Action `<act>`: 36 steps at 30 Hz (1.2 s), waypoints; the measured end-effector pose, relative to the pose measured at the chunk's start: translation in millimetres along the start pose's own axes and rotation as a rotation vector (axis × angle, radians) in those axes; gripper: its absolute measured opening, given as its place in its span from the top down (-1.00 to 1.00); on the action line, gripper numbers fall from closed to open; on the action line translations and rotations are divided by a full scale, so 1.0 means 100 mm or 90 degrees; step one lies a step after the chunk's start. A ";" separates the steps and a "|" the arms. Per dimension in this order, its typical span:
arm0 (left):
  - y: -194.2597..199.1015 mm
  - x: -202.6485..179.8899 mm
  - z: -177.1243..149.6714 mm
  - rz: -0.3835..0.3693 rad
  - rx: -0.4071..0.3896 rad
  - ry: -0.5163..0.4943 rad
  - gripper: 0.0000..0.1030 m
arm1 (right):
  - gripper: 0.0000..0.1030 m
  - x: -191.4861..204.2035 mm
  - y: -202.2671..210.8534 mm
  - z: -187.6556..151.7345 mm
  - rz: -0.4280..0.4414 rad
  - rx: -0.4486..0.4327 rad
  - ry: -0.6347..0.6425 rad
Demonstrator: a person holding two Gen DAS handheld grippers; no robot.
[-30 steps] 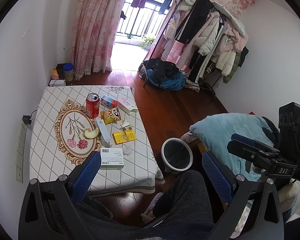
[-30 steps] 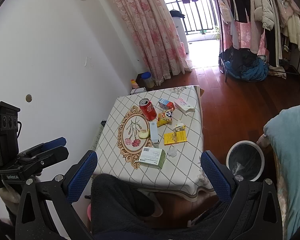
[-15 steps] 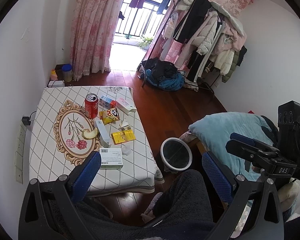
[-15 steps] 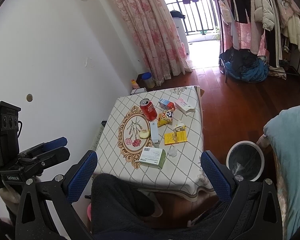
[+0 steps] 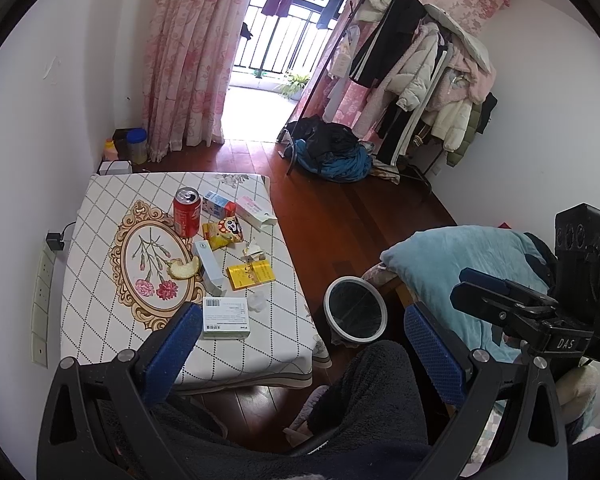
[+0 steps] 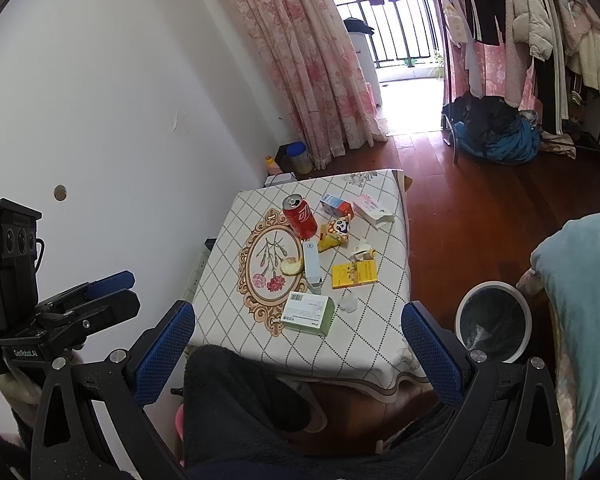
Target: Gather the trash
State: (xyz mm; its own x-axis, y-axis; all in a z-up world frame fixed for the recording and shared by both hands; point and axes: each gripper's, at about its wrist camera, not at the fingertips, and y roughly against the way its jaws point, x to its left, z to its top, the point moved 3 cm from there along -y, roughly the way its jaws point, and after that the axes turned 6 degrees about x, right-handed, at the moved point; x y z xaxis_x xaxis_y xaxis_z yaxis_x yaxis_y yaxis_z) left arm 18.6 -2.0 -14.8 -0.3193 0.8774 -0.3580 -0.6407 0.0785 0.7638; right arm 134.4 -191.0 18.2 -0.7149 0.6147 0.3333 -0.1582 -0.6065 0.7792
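Both tools are held back over the person's lap, nothing in either. The left gripper point(image 5: 296, 334) has its blue pads spread wide apart, and the right gripper point(image 6: 298, 340) is just as wide open and empty.

Just beyond them stands the counter point(image 6: 372, 344), draped in a diamond-check cloth, with all the rubbish on it. Nearest the edge lies a green-and-white box point(image 6: 308, 313), with a small clear plastic cup point(image 6: 348, 303) just beside it. Past those are a yellow packet point(image 6: 354, 275), a long pale carton point(image 6: 312, 264) and a piece of fruit peel point(image 6: 291, 266) on the floral oval. Further back is a crumpled scrap point(image 6: 363, 251), a panda snack wrapper point(image 6: 334, 233), an upright red can point(image 6: 300, 216), a blue-and-white milk carton point(image 6: 336, 205) and a pink-and-white box point(image 6: 372, 209) at the far side.

The bin point(image 6: 494, 322) sits on the floor to the right of the counter, close against the blue-covered bed point(image 6: 580, 280), lined with a dark bag.

I'd say the risk lies in the crowding: reaching for the can past the wrapper and cartons could tip it, and it may hold dregs. The flat packet and peel offer little for wide pads to pinch and could slide off the cloth. The bin's mouth is low, so a release from too high might miss.
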 end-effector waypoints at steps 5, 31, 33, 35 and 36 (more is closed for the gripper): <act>0.00 0.01 0.00 0.000 0.001 0.000 -1.00 | -1.00 0.01 -0.02 0.00 0.003 0.002 -0.001; -2.86 1.06 -0.40 0.259 0.321 0.110 -0.99 | -1.00 -1.80 -2.33 -0.41 -0.159 0.224 -0.230; -3.08 1.08 -0.43 0.269 0.351 0.109 -0.99 | -1.00 -1.85 -2.48 -0.43 -0.156 0.243 -0.234; -3.25 1.14 -0.46 0.279 0.371 0.115 -0.99 | -1.00 -1.86 -2.61 -0.42 -0.154 0.258 -0.234; -3.28 1.16 -0.47 0.280 0.369 0.120 -0.88 | -1.00 -1.84 -2.65 -0.41 -0.152 0.263 -0.231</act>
State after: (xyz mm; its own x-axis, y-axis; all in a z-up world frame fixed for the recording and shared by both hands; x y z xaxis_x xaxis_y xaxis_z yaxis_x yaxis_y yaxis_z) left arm 159.1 51.9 -332.1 -0.6080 0.7939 -0.0006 0.0269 0.0214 0.9994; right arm 280.0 -164.0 -271.5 -0.4023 0.8869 0.2270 0.0436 -0.2291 0.9724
